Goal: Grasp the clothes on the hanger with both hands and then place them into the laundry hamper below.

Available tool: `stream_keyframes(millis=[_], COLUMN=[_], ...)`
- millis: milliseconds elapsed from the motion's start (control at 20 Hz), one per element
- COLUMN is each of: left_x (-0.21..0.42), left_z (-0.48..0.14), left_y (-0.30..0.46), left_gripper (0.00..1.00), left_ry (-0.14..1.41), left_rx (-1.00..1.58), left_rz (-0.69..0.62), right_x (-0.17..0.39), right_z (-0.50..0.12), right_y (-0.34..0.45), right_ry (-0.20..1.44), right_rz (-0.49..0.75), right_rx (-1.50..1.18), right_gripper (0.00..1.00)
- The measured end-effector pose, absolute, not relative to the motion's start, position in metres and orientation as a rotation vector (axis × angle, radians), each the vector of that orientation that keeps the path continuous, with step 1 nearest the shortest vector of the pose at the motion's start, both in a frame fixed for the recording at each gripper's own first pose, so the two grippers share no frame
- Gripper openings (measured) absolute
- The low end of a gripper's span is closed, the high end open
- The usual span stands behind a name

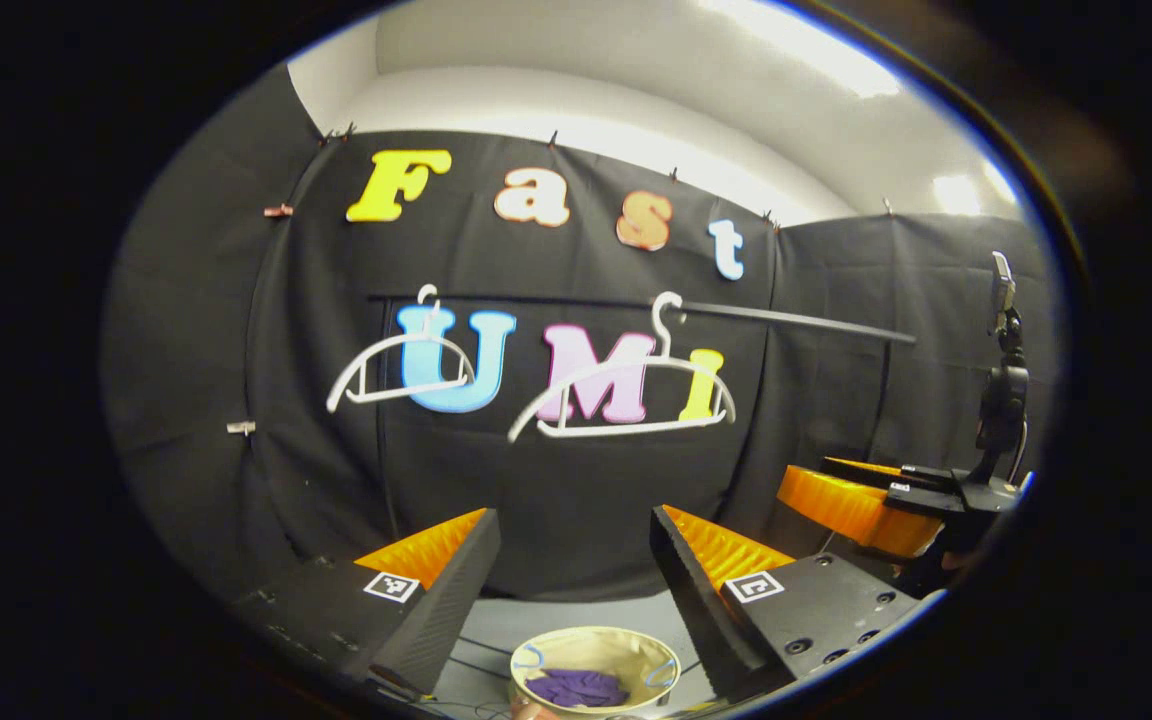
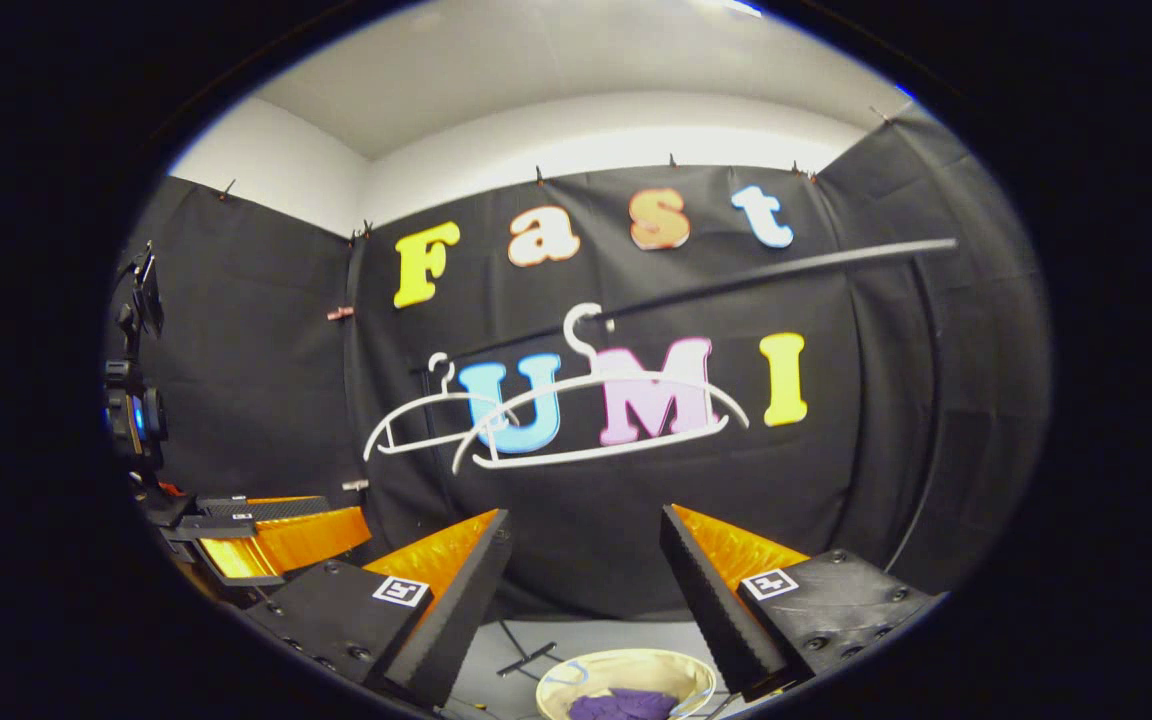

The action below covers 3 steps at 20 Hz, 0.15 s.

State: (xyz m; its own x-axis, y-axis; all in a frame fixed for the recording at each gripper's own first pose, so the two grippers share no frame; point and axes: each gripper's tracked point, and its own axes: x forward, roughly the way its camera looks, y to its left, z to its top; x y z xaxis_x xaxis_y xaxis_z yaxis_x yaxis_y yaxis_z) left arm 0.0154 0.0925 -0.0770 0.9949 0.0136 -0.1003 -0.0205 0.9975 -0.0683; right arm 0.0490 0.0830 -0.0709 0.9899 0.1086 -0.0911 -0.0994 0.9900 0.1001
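A black rail [image 1: 796,320] runs across the cloth wall, and two white hangers hang from it, both bare: a nearer hanger [image 1: 626,395] and a farther hanger [image 1: 401,370] to its left in the left gripper view. In the right gripper view the same rail [image 2: 736,285] slants upward to the right, with the two hangers overlapping beneath it.

The laundry hamper [image 1: 536,650], a round pale basket, stands on the floor below the hangers. Purple clothes [image 1: 576,687] lie bunched inside it, also seen in the right gripper view [image 2: 621,705].

The left gripper [image 1: 571,545] is raised above the hamper, fingers spread wide, holding nothing. The right gripper [image 2: 584,545] is likewise spread wide and empty, beside the left one.
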Motion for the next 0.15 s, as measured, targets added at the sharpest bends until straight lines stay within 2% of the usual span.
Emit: stream_keyframes(millis=[50,100,150], left_x=[0.005,-0.004,-0.011], left_z=[-0.06,-0.046,-0.037], left_y=[0.093,0.089,0.083], left_gripper=[0.92,0.98,0.92], left_ry=[0.054,0.022,-0.003], left_rx=[-0.069,-0.068,-0.066], left_rz=[0.011,-0.001,-0.015], right_x=[0.041,0.034,0.025], right_z=[-0.06,-0.05,-0.039], right_y=[0.083,0.084,0.084], right_ry=[0.064,0.041,0.014], right_rz=[0.094,0.085,0.08], right_rx=[0.094,0.093,0.095], right_gripper=[1.0,1.0,1.0])
